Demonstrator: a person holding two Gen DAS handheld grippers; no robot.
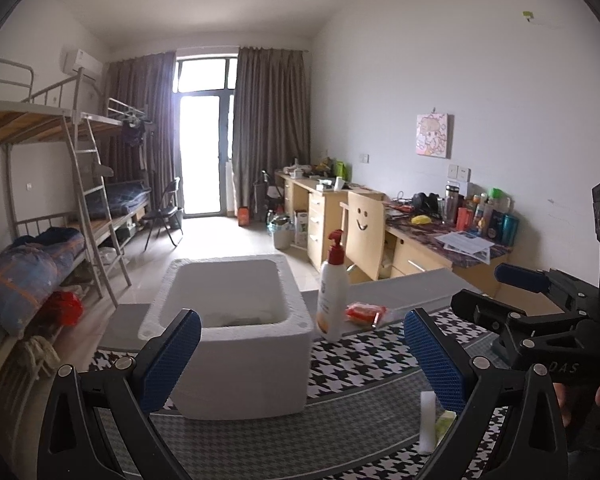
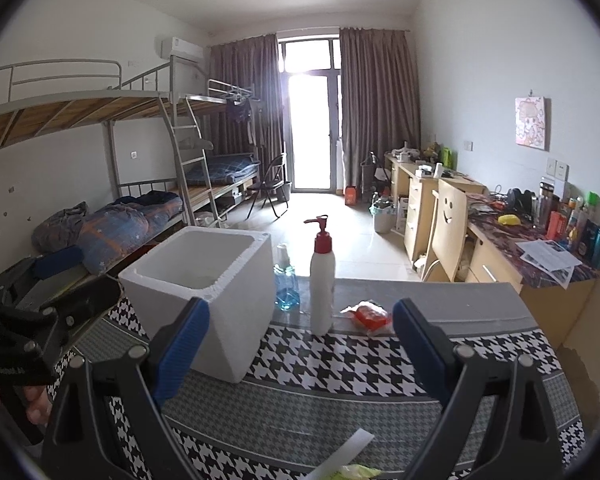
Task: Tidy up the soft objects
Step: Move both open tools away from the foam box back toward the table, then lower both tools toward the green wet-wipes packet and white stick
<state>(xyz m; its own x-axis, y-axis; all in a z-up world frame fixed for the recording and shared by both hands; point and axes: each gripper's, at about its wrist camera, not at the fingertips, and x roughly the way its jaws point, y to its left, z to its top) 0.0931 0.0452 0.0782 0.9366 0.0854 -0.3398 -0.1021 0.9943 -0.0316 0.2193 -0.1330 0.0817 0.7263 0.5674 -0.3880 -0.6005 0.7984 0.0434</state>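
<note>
A white foam box (image 1: 236, 332) stands open on the houndstooth tablecloth (image 1: 363, 364); it also shows in the right wrist view (image 2: 204, 292). A soft red packet (image 1: 365, 313) lies behind a white pump bottle (image 1: 332, 292); both show in the right wrist view, the packet (image 2: 369, 316) and the bottle (image 2: 321, 280). A white and green soft item (image 1: 433, 424) lies near the table's front edge, and it shows in the right wrist view (image 2: 347, 464). My left gripper (image 1: 301, 356) is open and empty before the box. My right gripper (image 2: 300, 344) is open and empty; it also shows at the right of the left wrist view (image 1: 495, 292).
A blue liquid bottle (image 2: 286, 284) stands beside the box. Bunk beds (image 1: 40, 208) line the left wall. Desks (image 1: 431, 240) with clutter and a chair (image 1: 365, 232) line the right wall. A curtained balcony door (image 1: 204, 136) is at the far end.
</note>
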